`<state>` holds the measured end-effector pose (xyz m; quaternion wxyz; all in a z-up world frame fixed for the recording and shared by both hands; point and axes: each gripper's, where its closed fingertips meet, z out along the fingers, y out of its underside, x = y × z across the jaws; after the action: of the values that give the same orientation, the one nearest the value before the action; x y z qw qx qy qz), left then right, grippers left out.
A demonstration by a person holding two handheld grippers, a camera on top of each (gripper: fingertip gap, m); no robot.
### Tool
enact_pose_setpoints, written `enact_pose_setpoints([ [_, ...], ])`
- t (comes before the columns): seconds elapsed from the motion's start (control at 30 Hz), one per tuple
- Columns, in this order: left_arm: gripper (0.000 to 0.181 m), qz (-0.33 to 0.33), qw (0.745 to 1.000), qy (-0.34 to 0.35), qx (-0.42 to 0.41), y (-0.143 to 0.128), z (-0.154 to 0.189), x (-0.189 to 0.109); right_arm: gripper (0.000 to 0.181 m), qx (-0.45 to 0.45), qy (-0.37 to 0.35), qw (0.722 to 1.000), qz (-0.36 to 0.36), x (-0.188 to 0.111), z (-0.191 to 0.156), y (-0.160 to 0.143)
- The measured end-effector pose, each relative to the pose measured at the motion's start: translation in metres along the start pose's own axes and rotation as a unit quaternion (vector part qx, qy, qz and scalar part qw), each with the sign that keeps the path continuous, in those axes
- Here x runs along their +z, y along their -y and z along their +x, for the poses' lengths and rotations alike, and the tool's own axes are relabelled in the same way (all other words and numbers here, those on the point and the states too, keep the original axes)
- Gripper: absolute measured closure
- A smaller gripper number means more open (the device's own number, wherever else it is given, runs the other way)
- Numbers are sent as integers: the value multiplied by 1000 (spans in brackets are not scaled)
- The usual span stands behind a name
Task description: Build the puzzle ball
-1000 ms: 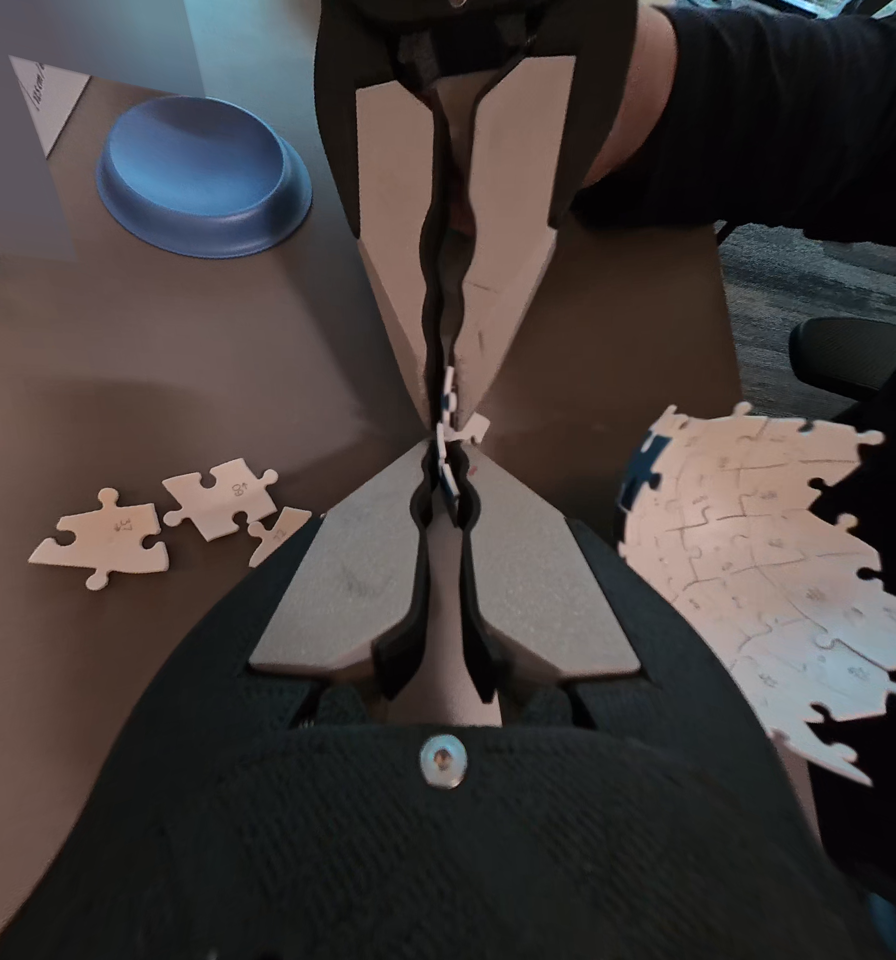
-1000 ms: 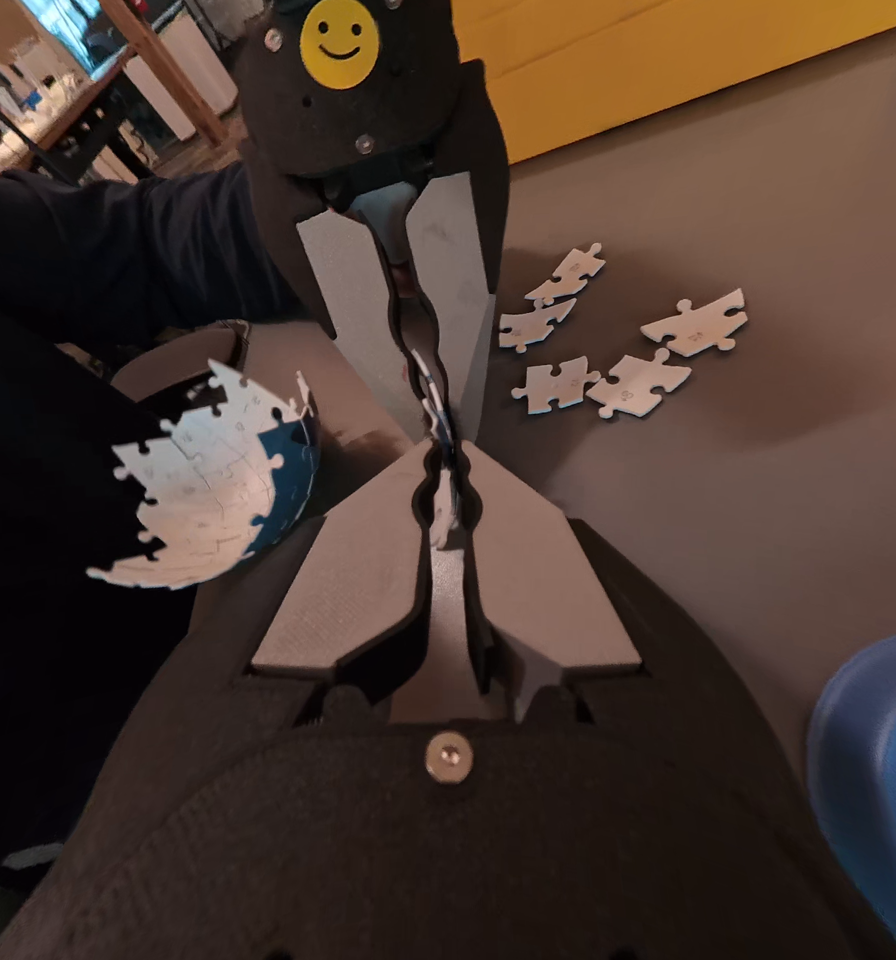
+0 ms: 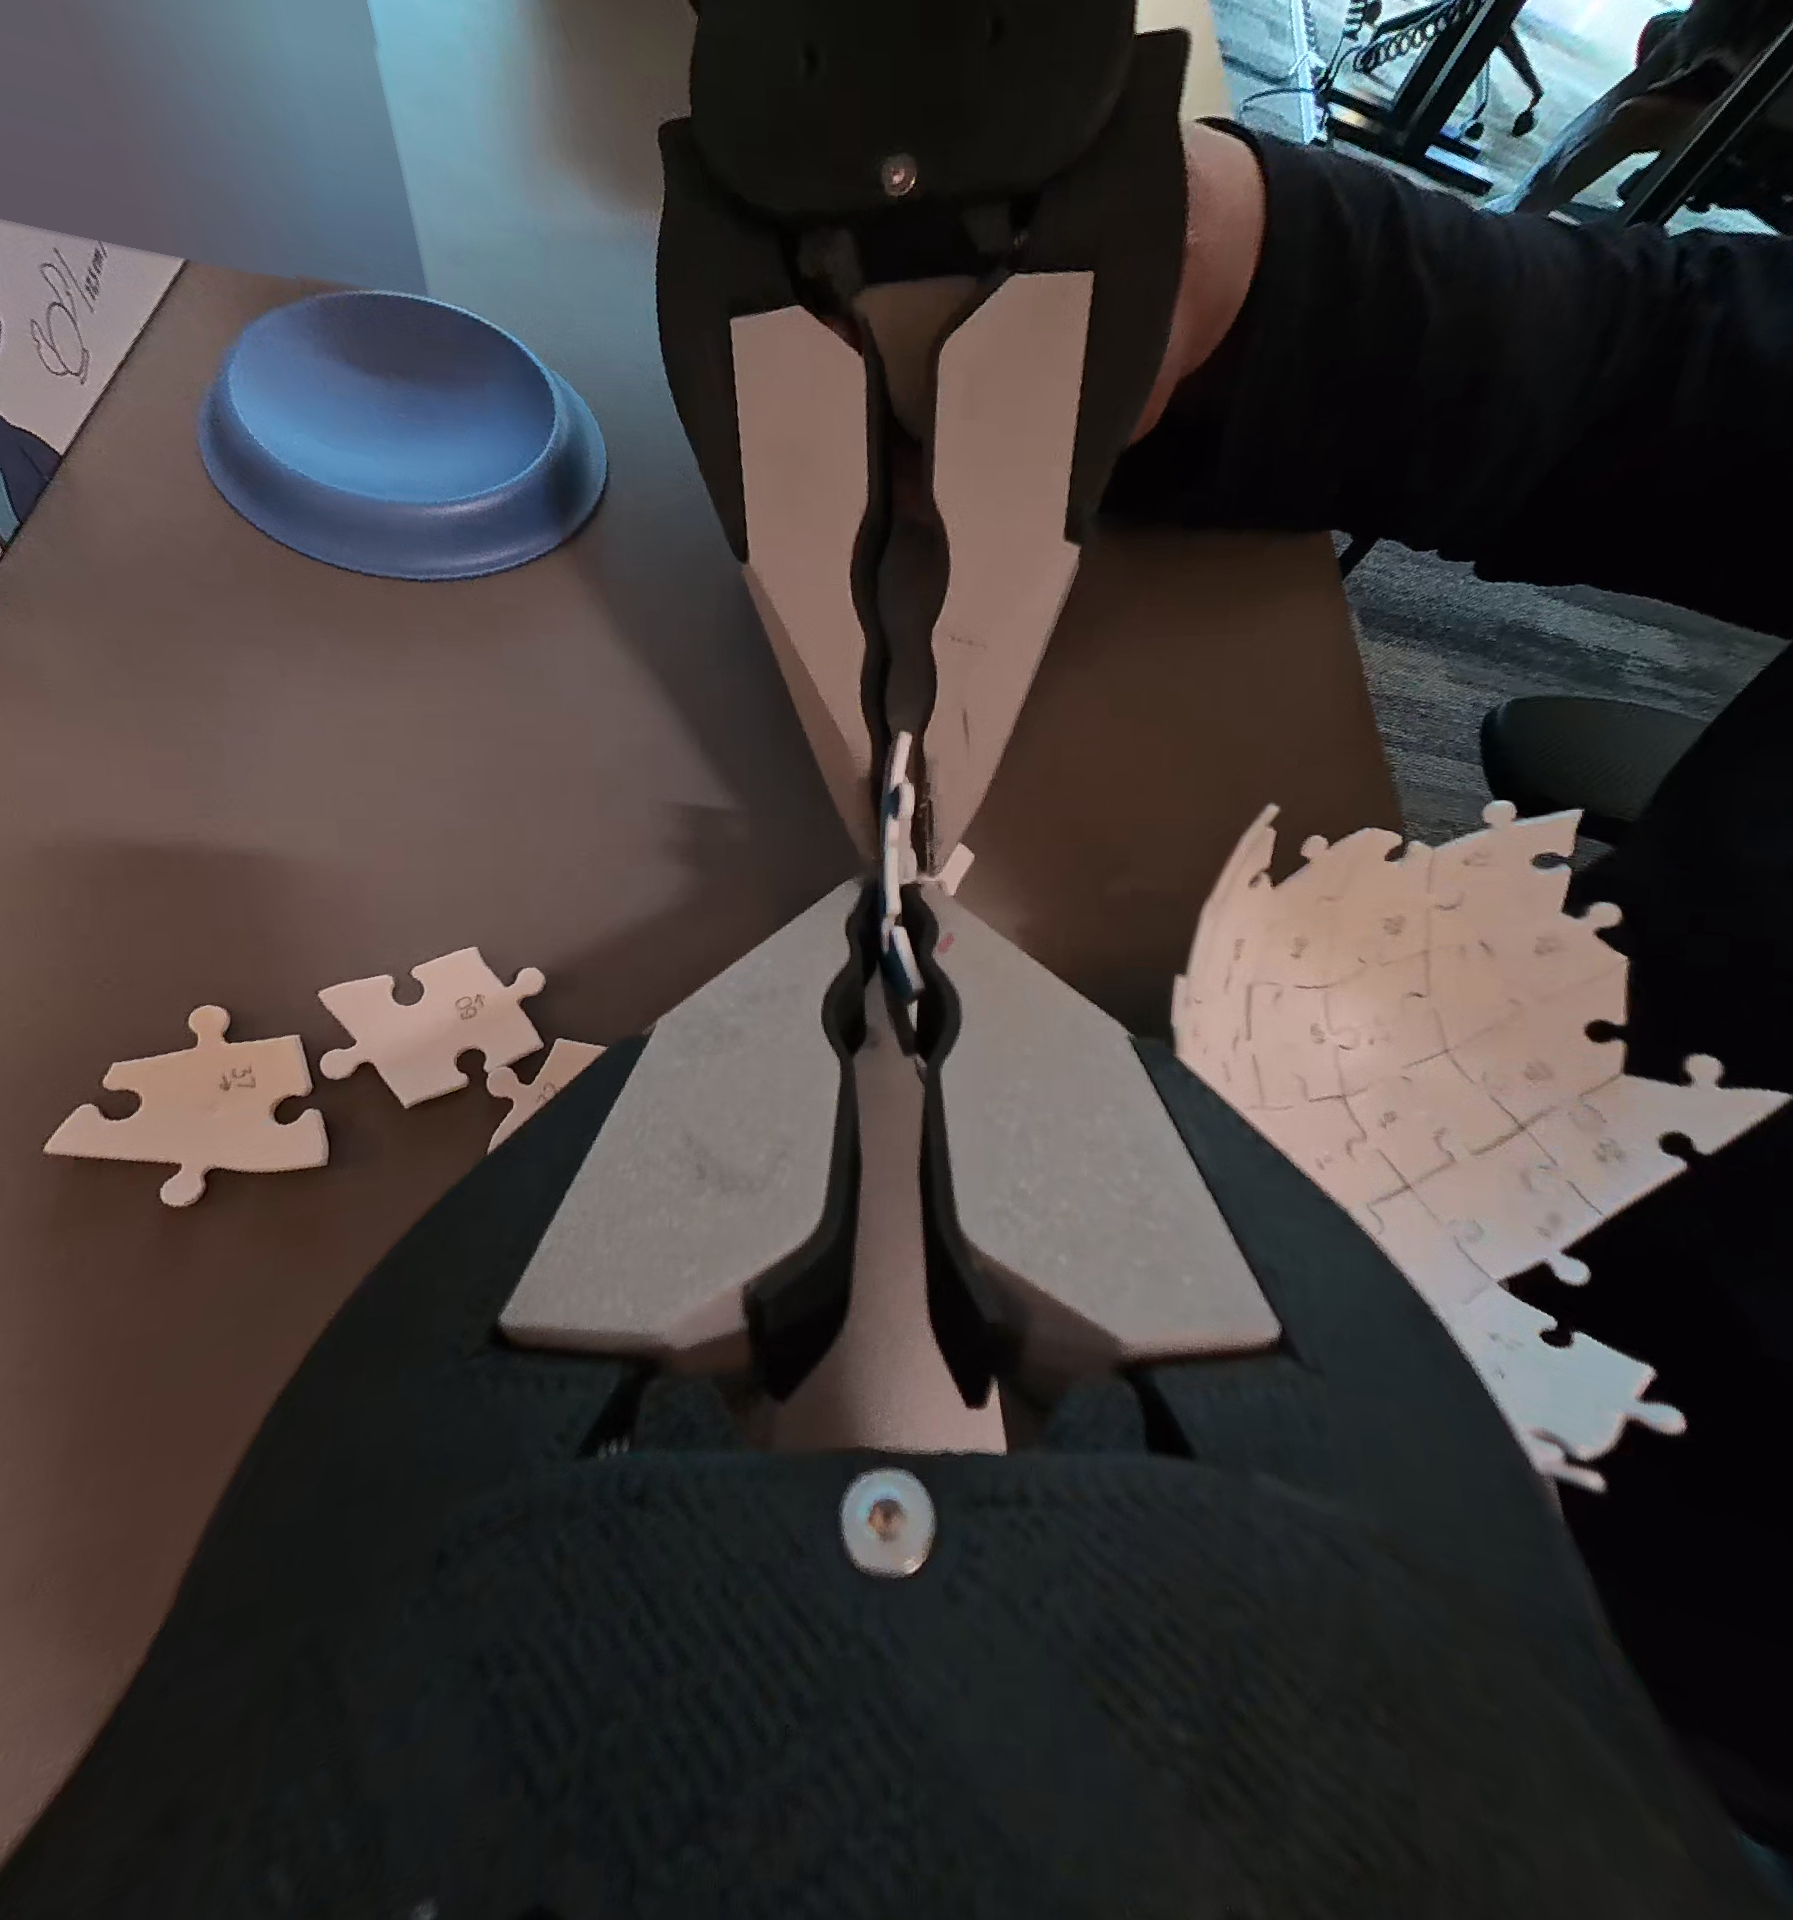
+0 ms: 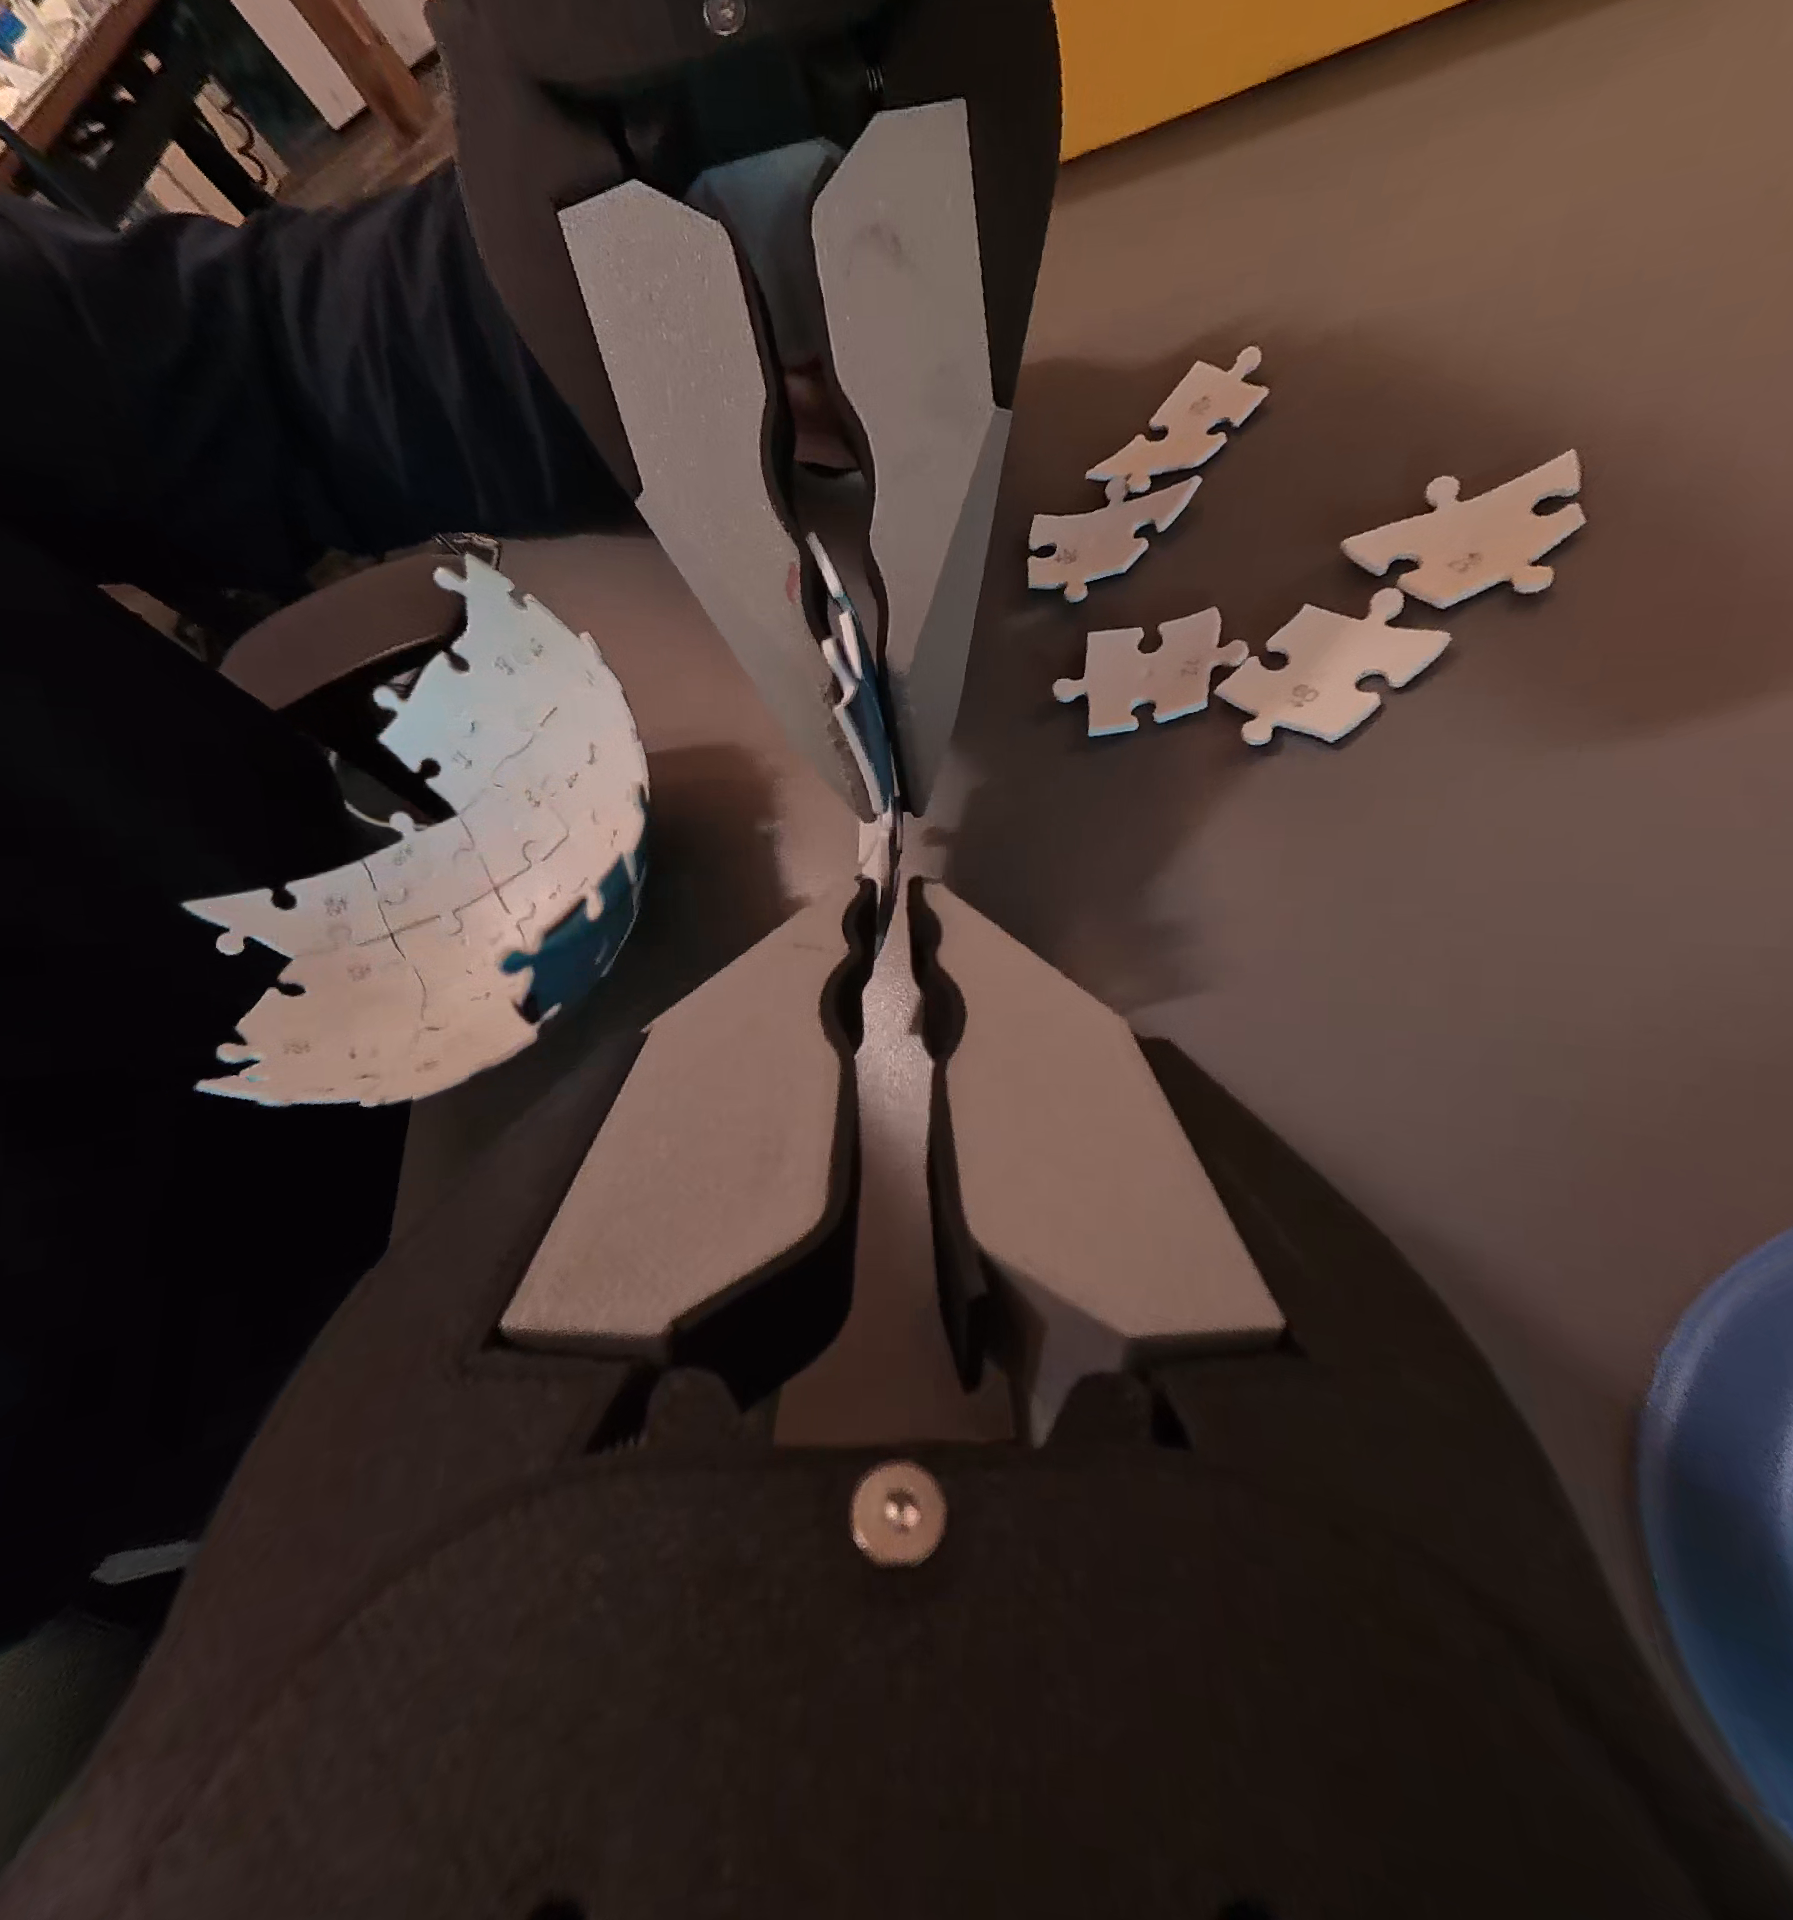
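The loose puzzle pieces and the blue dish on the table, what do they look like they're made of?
The loose puzzle pieces look like thin rigid plastic or card: matt white backs, crisp cut tabs, slightly curved; which one is unclear. The blue dish looks like moulded plastic with a fine-textured matt finish and a soft sheen on its rim.

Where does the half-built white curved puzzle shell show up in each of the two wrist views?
Left wrist view: the half-built white curved puzzle shell sits right of centre, beside the near tool's fingers.
Right wrist view: the same shell sits left of centre, its blue outer face showing at its right edge.
Shared landmark: the round blue plastic stand, top left in the left view, bottom right in the right.
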<state>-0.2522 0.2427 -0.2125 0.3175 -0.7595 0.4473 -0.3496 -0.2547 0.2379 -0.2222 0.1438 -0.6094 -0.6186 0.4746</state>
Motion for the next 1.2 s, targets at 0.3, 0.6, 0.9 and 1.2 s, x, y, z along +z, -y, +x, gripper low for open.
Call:
enact_pose_setpoints([
  [0.3,180,26,999,24,4,11,-2,-5,181,55,31,997,44,-4,-1,12],
  [0.6,172,49,998,-11,-45,14,0,-4,181,-82,-92,992,17,-8,4,16],
  [0.9,180,49,999,16,-15,17,-3,-9,181,-75,-73,993,49,-10,0,24],
  [1.2,180,40,999,23,-22,12,-6,-6,181,-51,-69,995,48,-9,3,22],
])
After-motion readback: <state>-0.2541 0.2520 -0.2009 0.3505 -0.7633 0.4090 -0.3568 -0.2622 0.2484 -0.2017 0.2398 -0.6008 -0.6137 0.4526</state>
